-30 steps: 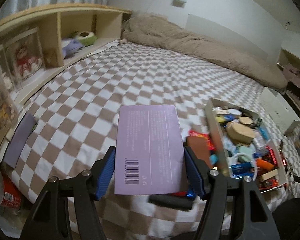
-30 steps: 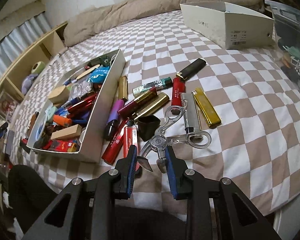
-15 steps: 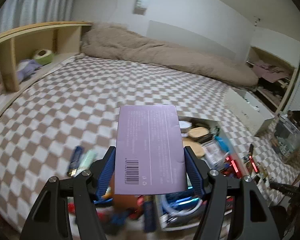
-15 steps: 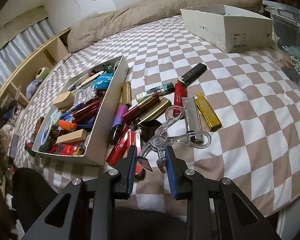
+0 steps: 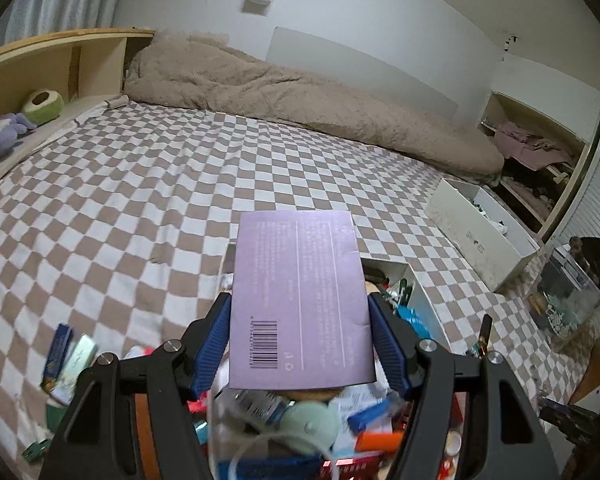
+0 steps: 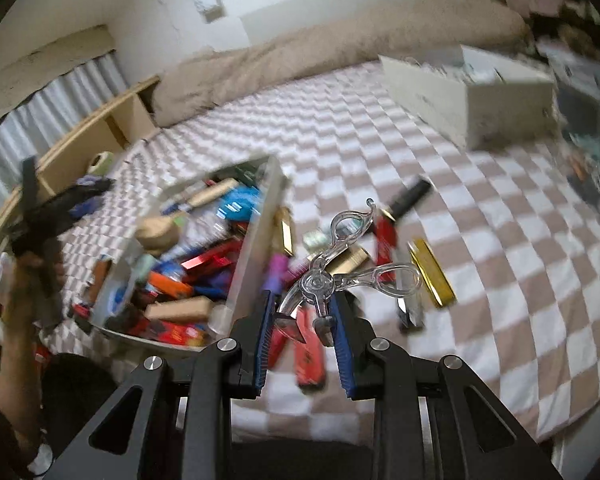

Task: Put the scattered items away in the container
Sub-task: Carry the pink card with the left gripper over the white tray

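Observation:
My left gripper [image 5: 298,336] is shut on a flat purple box [image 5: 298,300] with a barcode and holds it above the white container [image 5: 422,300], which is full of small items. My right gripper [image 6: 302,320] is shut on a clear plastic eyelash curler [image 6: 340,268], lifted above the bed just right of the container [image 6: 256,240]. Several scattered items lie on the checkered bedspread right of the container: red tubes [image 6: 310,354], a gold lighter [image 6: 432,272], a black tube [image 6: 410,196]. Left of the container lie a blue stick [image 5: 58,348] and a pale packet [image 5: 76,364].
A second white box [image 5: 480,236] sits further along the bed's right side, and shows in the right wrist view [image 6: 468,92]. A beige duvet [image 5: 300,92] lies at the head. A wooden shelf [image 5: 52,64] with plush toys runs along the left. My left hand's gripper [image 6: 40,216] shows left of the container.
My left gripper has swung right with the purple box, from the bed's left side to above the container. My right gripper has lifted the eyelash curler off the bedspread.

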